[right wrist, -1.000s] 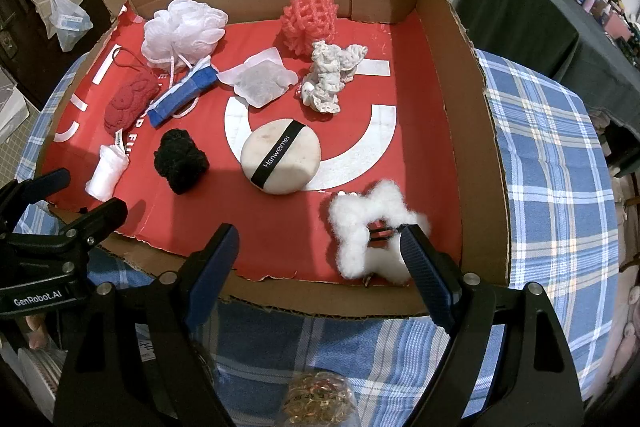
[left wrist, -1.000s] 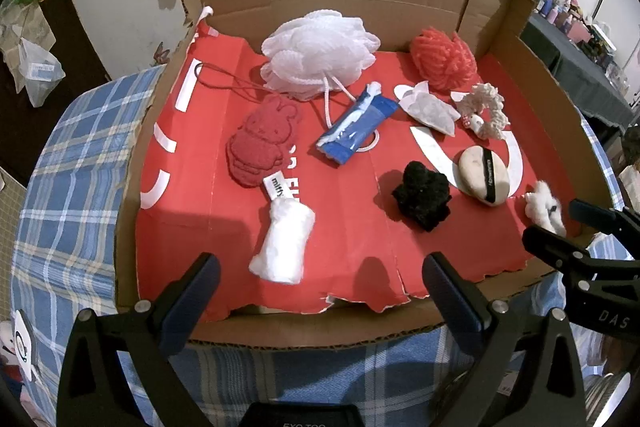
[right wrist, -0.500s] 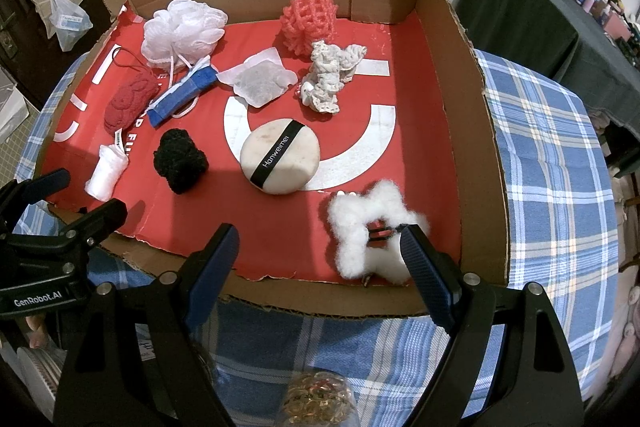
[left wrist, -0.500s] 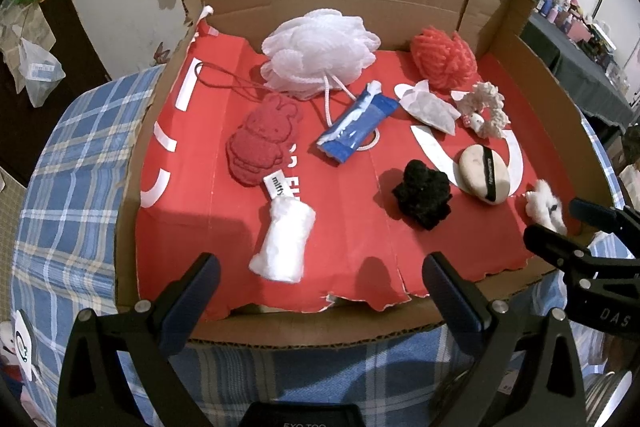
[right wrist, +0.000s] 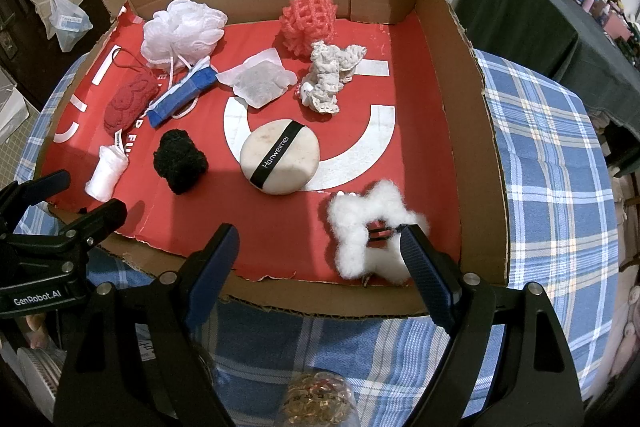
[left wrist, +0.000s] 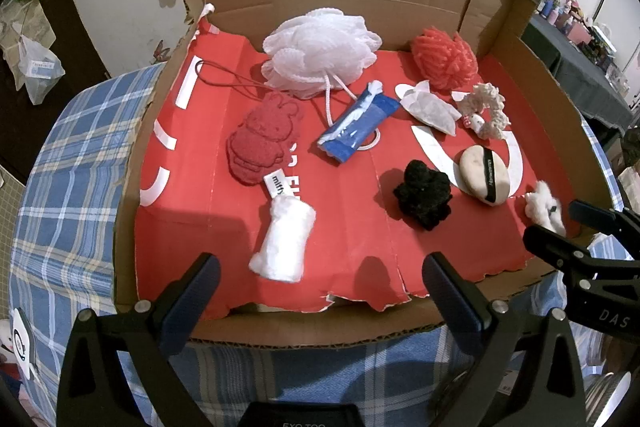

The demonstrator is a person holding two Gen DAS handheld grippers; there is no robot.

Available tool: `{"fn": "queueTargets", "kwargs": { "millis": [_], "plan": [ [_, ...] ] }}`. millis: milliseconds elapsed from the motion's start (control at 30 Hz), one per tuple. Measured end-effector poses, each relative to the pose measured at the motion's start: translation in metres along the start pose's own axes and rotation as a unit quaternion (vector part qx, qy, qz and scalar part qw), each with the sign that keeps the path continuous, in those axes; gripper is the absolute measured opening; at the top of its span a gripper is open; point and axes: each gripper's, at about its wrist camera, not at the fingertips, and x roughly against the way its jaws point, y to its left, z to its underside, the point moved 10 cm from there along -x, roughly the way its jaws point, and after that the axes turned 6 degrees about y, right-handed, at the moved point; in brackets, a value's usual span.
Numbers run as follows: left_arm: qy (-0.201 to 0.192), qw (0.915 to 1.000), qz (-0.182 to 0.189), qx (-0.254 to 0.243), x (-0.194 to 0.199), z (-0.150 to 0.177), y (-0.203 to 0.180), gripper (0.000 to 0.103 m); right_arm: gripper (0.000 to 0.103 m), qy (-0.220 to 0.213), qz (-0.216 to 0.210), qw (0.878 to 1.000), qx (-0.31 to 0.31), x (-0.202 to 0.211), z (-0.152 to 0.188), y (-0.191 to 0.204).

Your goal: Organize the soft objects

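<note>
Soft objects lie scattered on the red lining of a shallow cardboard tray (right wrist: 476, 131) that sits on a blue checked tablecloth (right wrist: 552, 155). At the far left is a white mesh bath puff (right wrist: 182, 31) with its cord trailing toward the near side; at the far middle, against the back wall, is a coral net sponge (right wrist: 308, 19). Just nearer than the sponge sit a crumpled cream lace scrunchie (right wrist: 332, 75) and a flat translucent sachet (right wrist: 260, 81). A blue and white packet (left wrist: 358, 125) lies with its long axis running from near left to far right, one end close to the bath puff. Left of it a red rabbit-shaped sponge (left wrist: 264, 141) lies flat with its ears toward the far side, and its label touches a white fluffy roll (left wrist: 284, 241) whose long axis runs near to far. A black fuzzy ball (right wrist: 180, 159) sits near the middle, beside a round cream powder puff (right wrist: 280, 157) crossed by a black band. At the near right corner is a white fluffy hair clip (right wrist: 372, 231).

The left gripper (left wrist: 320, 287) hangs above the tray's near edge, jaws spread wide and empty. The right gripper (right wrist: 318, 251) is likewise spread with nothing held, its right finger overlapping the hair clip in the right wrist view.
</note>
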Motion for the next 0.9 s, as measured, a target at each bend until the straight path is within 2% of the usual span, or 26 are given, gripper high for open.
{"fn": "queueTargets", "kwargs": {
  "millis": [700,833,900],
  "plan": [
    [0.000,1.0000,0.000,0.000,-0.001,-0.001,0.001,0.103,0.083,0.000,0.000,1.000,0.001,0.000,0.000,0.000],
    [-0.003,1.0000,0.009,0.003,0.001,0.000,-0.001,0.103,0.083,-0.013,0.002,1.000,0.010,0.007,-0.001,0.000],
    [-0.009,0.9998,0.016,0.004,0.005,0.000,-0.001,0.103,0.083,-0.024,0.016,1.000,0.013,0.013,-0.002,-0.003]
  ]
}}
